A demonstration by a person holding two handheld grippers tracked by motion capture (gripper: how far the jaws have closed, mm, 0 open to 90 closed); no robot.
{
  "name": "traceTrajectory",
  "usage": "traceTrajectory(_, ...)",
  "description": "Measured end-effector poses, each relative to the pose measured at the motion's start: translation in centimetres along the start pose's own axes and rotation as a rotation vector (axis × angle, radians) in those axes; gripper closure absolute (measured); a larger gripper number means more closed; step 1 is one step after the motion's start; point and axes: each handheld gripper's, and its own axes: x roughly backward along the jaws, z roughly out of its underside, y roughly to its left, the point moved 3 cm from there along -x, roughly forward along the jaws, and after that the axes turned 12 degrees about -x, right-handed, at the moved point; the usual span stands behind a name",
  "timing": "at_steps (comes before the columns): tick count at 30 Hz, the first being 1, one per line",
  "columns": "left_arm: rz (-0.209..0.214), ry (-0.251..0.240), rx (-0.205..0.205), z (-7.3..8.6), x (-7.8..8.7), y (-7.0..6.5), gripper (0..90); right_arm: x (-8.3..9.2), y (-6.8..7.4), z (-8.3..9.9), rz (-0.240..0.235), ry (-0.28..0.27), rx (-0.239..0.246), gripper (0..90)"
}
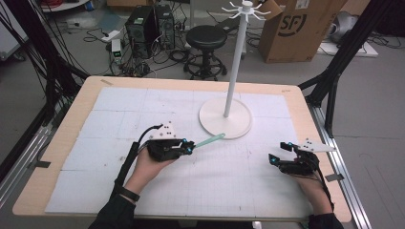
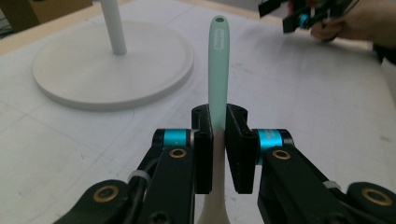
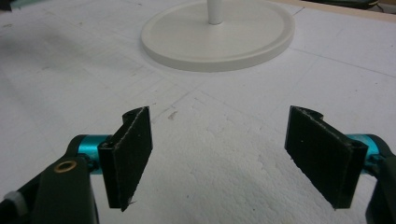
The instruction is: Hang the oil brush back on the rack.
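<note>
Left gripper [image 2: 217, 154] around mint spatula [image 2: 218, 65]

I am seeing a mint green stick [image 2: 218, 65] turning cream white at its lower end. My left tool [image 2: 218, 140] is black with bright blue rings and gold dots. My right tool [image 3: 224, 154] is showing the same colours. The stand [image 1: 225, 117] is white. The desk [image 1: 57, 143] is looking tan, its mat [image 1: 119, 114] white with thin grey lines.
</note>
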Motion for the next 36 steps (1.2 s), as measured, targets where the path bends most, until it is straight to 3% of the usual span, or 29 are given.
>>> traceTrajectory(16,-0.078,-0.165,0.016,-6.8,4.4,3.2,81.8,-0.1,-0.1,0.0,-0.002,0.005,-0.005,22.8)
traceTrajectory(26,-0.096,-0.177,-0.017,-11.7,6.1,5.0,81.8,-0.1,-0.2,0.0,-0.006,0.006,-0.011,22.7)
traceTrajectory(36,-0.098,-0.151,-0.046,-15.7,7.7,6.5,81.8,0.0,-0.3,0.0,-0.007,0.006,-0.019,22.7)
